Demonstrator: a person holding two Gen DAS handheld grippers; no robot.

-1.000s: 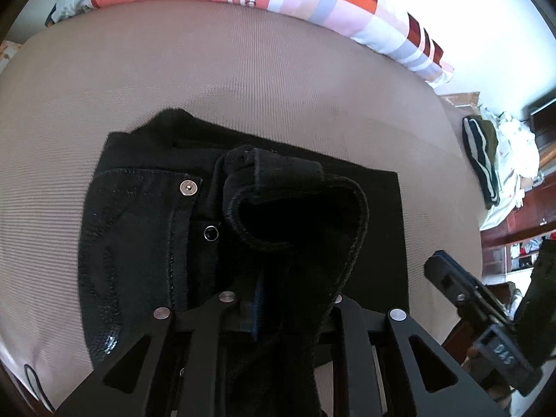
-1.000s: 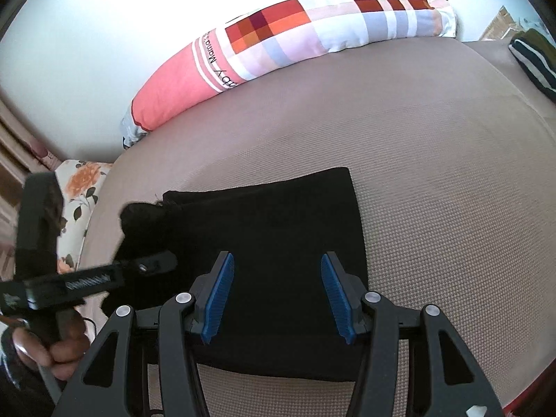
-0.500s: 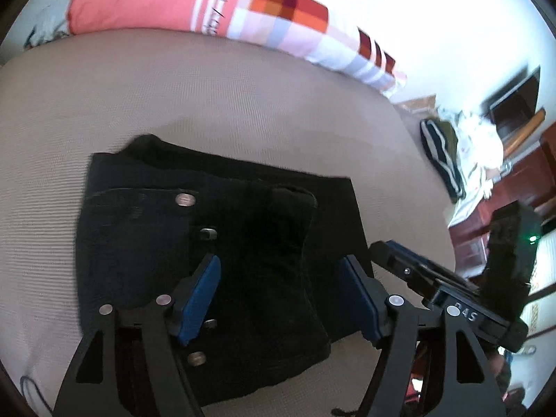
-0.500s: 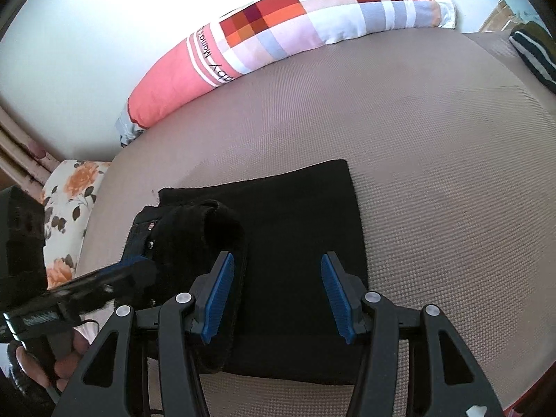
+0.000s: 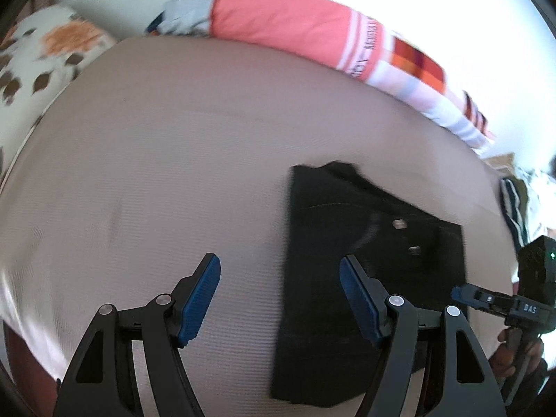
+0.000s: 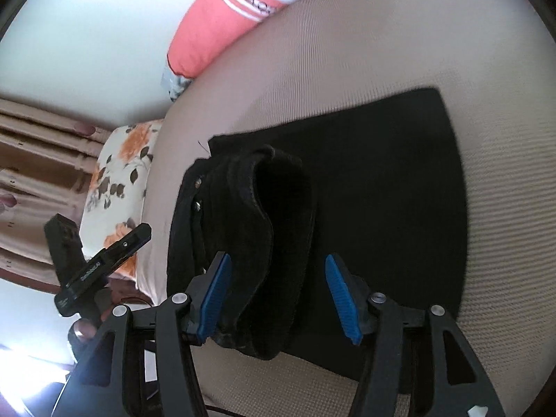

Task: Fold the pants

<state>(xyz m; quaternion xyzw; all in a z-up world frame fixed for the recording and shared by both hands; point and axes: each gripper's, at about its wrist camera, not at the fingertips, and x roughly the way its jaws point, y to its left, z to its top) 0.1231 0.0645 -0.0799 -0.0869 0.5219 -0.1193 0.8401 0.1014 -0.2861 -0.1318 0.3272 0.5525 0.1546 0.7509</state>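
The black pants [image 5: 323,243] lie folded into a rectangle on the beige bed [image 5: 173,173]. In the left wrist view they sit right of my left gripper [image 5: 278,278], which is open over bare mattress, its right finger just over the pants' left edge. In the right wrist view the same pants [image 6: 399,191] carry a loose, curled top fold [image 6: 278,208]. My right gripper [image 6: 278,278] hovers low over that fold with its jaws opening; the fold lies between them, and neither pad presses on it. Each gripper shows at the edge of the other's view: right gripper [image 5: 465,293], left gripper [image 6: 135,238].
A long pink and checked bolster [image 5: 295,31] lies along the far side of the bed by the wall. A floral pillow [image 6: 118,180] sits at the bed's left end, curtains [image 6: 34,146] beyond it. Striped clothes [image 5: 517,205] are piled off the right end.
My left gripper opened, let go of the pants fold and swung left off the pants. The fold dropped onto the stack. My right gripper tipped down closer to it.
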